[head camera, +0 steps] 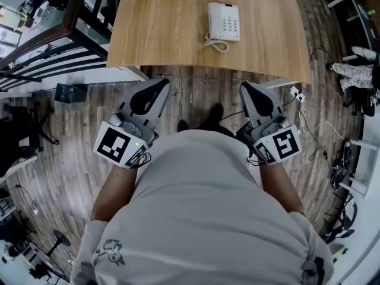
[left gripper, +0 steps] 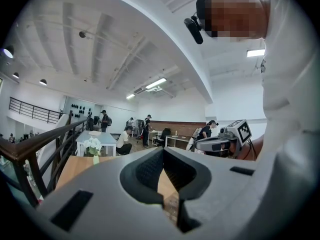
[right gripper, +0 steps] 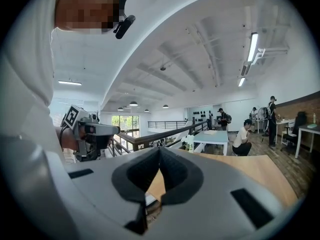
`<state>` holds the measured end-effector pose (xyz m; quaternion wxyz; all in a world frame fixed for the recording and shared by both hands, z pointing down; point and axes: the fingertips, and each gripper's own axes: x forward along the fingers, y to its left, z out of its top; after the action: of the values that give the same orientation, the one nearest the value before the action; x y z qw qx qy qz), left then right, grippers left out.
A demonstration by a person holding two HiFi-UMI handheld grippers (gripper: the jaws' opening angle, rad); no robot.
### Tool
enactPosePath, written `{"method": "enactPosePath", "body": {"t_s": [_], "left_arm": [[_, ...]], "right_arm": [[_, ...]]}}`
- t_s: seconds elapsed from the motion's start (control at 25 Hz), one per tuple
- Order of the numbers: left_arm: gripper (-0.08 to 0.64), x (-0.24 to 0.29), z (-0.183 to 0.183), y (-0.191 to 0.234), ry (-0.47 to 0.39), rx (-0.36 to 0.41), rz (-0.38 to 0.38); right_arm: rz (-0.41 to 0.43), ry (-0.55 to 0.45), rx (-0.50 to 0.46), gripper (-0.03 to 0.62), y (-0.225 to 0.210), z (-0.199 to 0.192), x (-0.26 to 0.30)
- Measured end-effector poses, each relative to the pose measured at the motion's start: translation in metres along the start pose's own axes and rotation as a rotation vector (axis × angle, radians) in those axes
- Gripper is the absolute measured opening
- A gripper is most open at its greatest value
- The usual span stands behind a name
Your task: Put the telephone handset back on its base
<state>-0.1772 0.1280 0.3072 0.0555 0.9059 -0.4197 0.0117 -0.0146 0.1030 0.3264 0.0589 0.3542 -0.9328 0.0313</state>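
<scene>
Before table edge [head camera: 196, 65], left gripper [head camera: 159, 85] closed, right gripper [head camera: 247, 88] closed, telephone [head camera: 224, 21] beyond

Wooden table [head camera: 166, 28] stands on the plank floor [head camera: 65, 153]. A white phone [head camera: 224, 21] sits flat toward its right side, with its coiled cord [head camera: 217, 44] curled on the wood just beside it. At the far edge there's what looks like a flower vase [left gripper: 94, 149].

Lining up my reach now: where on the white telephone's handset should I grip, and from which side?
Probably mid-bar of the handset, from above, pinching across its narrow width. It lies lengthwise along the telephone's left edge, keypad close on its right; the coiled cord bunches at the near end, so avoid that.
</scene>
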Motion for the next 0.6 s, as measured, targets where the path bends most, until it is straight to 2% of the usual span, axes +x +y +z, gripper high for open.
{"method": "enactPosePath", "body": {"t_s": [0.6], "left_arm": [[0.005,-0.011,-0.003,-0.022,-0.007,-0.007,-0.031]], "right_arm": [[-0.024,-0.005,-0.001,0.006,0.018,0.001,-0.024]]}}
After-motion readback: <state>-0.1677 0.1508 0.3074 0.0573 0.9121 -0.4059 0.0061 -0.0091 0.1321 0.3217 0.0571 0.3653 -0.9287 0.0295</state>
